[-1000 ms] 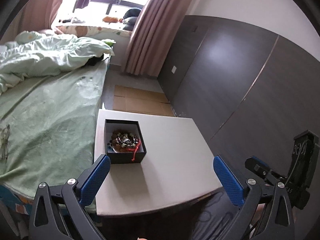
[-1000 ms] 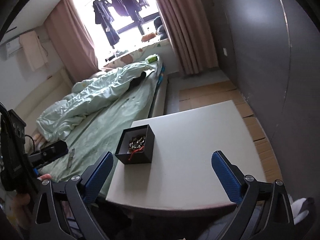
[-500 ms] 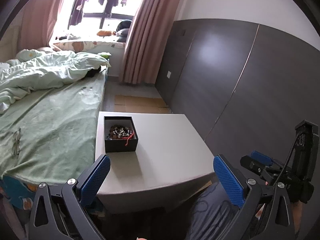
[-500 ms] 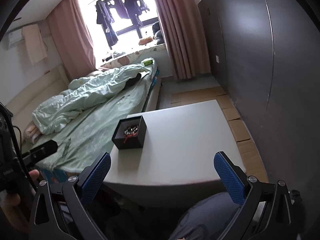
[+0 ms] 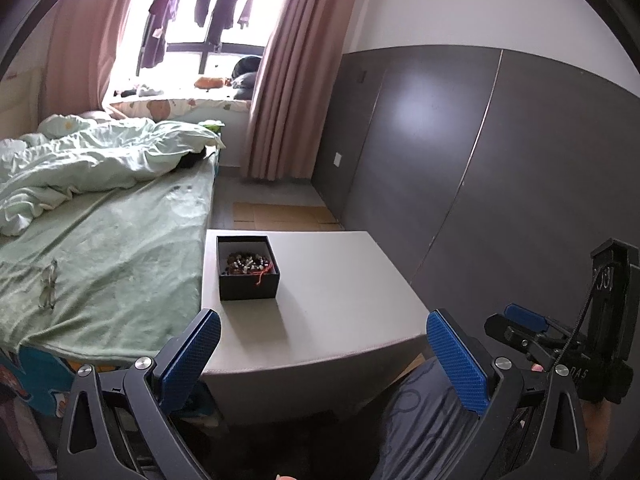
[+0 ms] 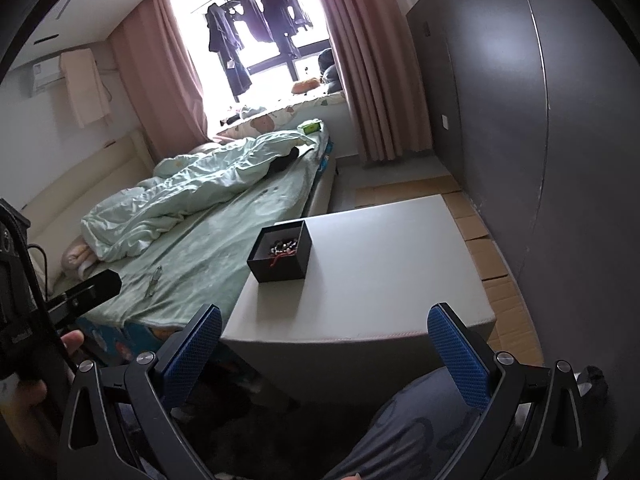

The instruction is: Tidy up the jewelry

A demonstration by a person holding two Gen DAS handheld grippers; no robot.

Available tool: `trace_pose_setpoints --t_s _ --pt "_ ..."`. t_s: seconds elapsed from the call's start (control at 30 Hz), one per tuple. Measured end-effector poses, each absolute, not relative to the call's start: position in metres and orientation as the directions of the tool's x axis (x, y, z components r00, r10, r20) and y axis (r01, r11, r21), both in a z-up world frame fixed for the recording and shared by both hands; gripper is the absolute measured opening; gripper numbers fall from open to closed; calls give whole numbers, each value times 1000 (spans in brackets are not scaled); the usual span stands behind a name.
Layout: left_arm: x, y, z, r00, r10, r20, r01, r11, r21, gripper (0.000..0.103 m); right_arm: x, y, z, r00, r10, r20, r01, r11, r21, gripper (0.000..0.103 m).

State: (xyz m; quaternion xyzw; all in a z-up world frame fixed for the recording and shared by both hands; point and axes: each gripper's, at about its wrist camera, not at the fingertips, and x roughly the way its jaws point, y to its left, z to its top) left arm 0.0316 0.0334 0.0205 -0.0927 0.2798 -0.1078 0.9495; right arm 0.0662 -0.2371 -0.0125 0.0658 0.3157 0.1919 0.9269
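A small black box is seen on a pale table, near the table's left edge beside the bed. The box is open-topped, and beaded jewelry with a red cord is heaped inside it. No jewelry is seen on the bare table top around it. Whether the beads were gathered there by the task or are yet to be sorted cannot be settled from this moment; a heap in the box would fit either.

The left gripper is held back from the table's near edge, its blue pads spread wide, and nothing is held between them. The right gripper is held likewise, wide open and empty, below and short of the near edge.

From the left gripper the box lies ahead and slightly to the left, on the far side of the near edge. From the right gripper it lies ahead and further left, across more of the table. The left gripper is therefore judged the nearer of the two, though only by a little.

The box looks roughly square, so no long axis is offered; its sides run about parallel to the table's edges. The beads lie in a loose coil toward the box's near side, with the red cord trailing toward the near right corner.

A pair of glasses is seen on the bed, well apart from the box.
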Motion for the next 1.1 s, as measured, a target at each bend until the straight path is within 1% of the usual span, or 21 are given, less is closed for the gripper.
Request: trace_pose_setpoints --t_s 0.33,0.57,0.73,1.1 --pt "33 36 17 823 -249 -510 154 963 -222 103 68 -234 -14 727 376 -574 -304 926 222 103" --pt "34 40 15 825 -242 -510 141 963 -229 103 71 -237 -19 724 372 -581 -291 928 232 103" --pt "31 39 15 837 -233 -496 140 966 -217 103 72 -237 -20 722 376 -581 -293 927 235 103" --pt "27 33 16 837 -226 -498 141 969 -203 103 71 -238 -22 717 375 -587 -287 927 242 103"
